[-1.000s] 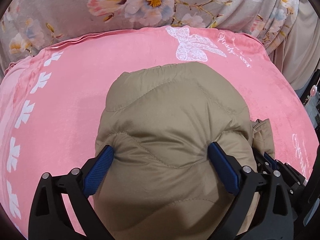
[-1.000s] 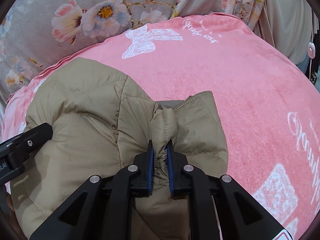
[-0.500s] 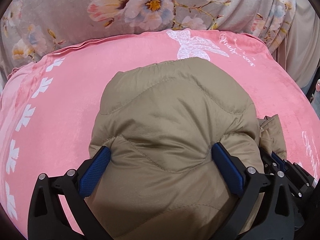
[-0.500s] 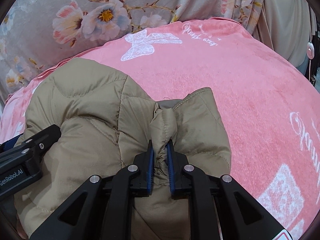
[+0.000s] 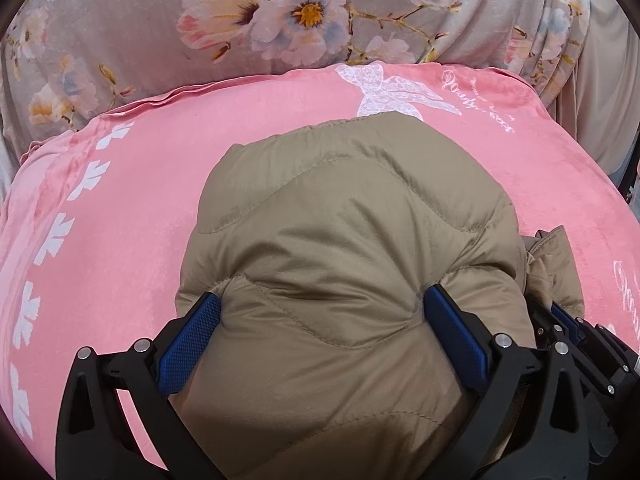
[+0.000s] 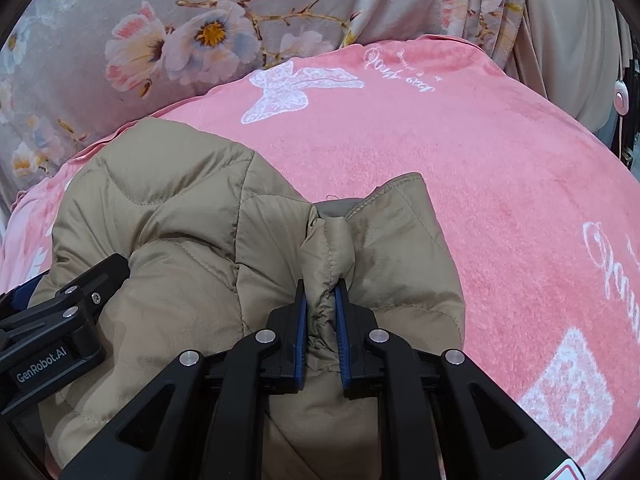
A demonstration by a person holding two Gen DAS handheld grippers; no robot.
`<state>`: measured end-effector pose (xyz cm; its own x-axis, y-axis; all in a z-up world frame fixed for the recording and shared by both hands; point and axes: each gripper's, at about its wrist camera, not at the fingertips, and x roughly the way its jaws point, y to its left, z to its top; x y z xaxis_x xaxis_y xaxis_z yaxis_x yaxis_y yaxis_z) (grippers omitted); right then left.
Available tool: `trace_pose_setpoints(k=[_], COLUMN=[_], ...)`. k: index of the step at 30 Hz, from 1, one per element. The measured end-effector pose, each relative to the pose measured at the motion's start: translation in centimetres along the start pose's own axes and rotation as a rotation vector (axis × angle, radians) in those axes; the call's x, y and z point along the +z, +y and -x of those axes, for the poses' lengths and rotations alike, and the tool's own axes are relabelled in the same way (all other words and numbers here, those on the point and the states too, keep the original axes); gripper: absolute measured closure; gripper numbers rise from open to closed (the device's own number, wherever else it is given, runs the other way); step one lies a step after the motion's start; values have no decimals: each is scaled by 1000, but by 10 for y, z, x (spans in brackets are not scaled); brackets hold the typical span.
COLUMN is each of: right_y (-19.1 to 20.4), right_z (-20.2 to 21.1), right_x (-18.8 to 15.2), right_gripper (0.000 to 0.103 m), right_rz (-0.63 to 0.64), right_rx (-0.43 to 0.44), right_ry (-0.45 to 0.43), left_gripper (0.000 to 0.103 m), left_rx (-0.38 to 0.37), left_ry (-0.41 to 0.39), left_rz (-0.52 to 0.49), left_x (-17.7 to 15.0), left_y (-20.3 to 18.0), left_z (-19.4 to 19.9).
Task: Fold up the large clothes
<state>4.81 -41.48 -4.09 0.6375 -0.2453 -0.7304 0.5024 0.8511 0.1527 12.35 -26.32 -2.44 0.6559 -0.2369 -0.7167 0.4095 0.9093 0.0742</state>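
Note:
A tan quilted puffer jacket [image 5: 340, 248] lies bunched in a rounded bundle on a pink blanket [image 5: 132, 208]; it also shows in the right wrist view [image 6: 180, 216]. My left gripper [image 5: 320, 312] is spread wide, its blue pads [image 5: 188, 344] pressing both sides of a thick fold of the jacket. My right gripper [image 6: 322, 296] is shut on a narrow pinch of jacket fabric beside a flap [image 6: 400, 232]. The left gripper's body [image 6: 60, 336] shows at the left of the right wrist view.
The pink blanket [image 6: 500, 184] has a white butterfly print [image 6: 292, 92] and white lettering. A grey floral cloth [image 5: 260, 20] hangs behind it. A beige curtain [image 6: 568, 40] and a small pink round object [image 6: 621, 100] are at the far right.
The jacket bundle has shifted away from me toward the butterfly print, with both grippers moving along with it. Both holds stay the same.

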Motion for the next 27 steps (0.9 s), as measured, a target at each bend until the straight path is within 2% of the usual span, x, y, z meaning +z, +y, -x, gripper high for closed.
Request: trace_pose_setpoints(k=[23, 27], right_y=[-1, -3], right_z=[-2, -1], right_x=[0, 0], right_gripper=[90, 89], right_rz=[-2, -11], right_rx=[5, 22], right_ry=[-7, -9], left_gripper=[5, 5], left_rx=[17, 2], left_ry=[-20, -19], left_rz=[-8, 1], left_x=[3, 2], left_y=[2, 3], left_z=[-4, -4])
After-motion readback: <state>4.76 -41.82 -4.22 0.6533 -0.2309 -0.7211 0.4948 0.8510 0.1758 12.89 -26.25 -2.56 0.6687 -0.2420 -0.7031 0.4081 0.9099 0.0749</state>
